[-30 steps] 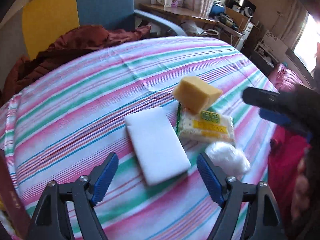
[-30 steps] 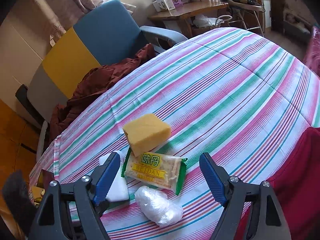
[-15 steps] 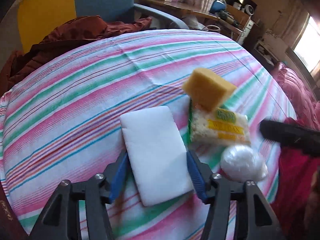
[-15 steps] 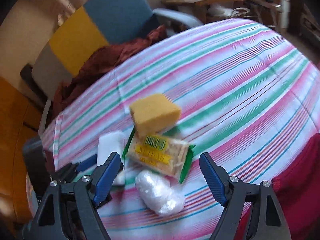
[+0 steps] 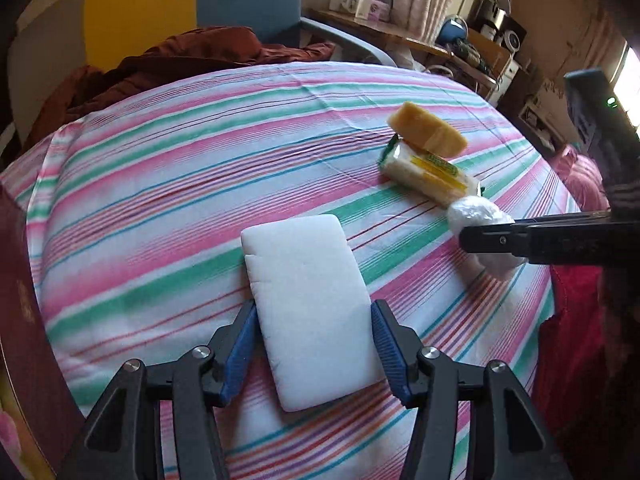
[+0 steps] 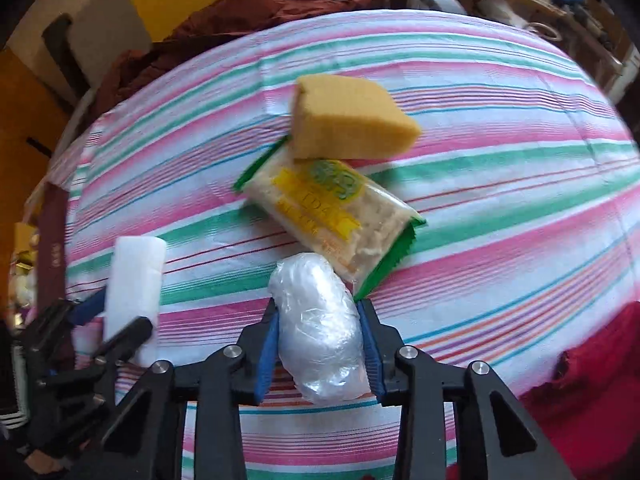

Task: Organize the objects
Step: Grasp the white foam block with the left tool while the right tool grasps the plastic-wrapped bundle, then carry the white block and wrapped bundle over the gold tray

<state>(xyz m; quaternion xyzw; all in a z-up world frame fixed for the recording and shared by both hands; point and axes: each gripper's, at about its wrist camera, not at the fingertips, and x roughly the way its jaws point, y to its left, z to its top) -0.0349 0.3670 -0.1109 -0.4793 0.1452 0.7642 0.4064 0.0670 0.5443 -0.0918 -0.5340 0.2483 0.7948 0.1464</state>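
My left gripper (image 5: 312,344) is shut on a flat white sponge block (image 5: 308,300) lying on the striped tablecloth (image 5: 160,184). My right gripper (image 6: 318,344) is shut on a clear plastic-wrapped bundle (image 6: 320,328). The bundle (image 5: 476,216) and the right gripper's finger (image 5: 520,240) also show at the right of the left wrist view. A yellow sponge wedge (image 6: 348,120) rests on the far end of a green-edged snack packet (image 6: 332,212), just beyond the bundle. The white block (image 6: 134,280) and left gripper (image 6: 108,328) show at the left of the right wrist view.
A dark red cloth (image 5: 180,60) is heaped at the table's far edge, in front of a blue and yellow chair (image 5: 192,4). A maroon book-like edge (image 5: 24,320) stands at the left. Red fabric (image 6: 580,400) lies at the near right. Cluttered desks (image 5: 400,32) stand behind.
Both grippers moved forward and down and closed. The left one closed on the white block, the right one on the plastic-wrapped bundle.
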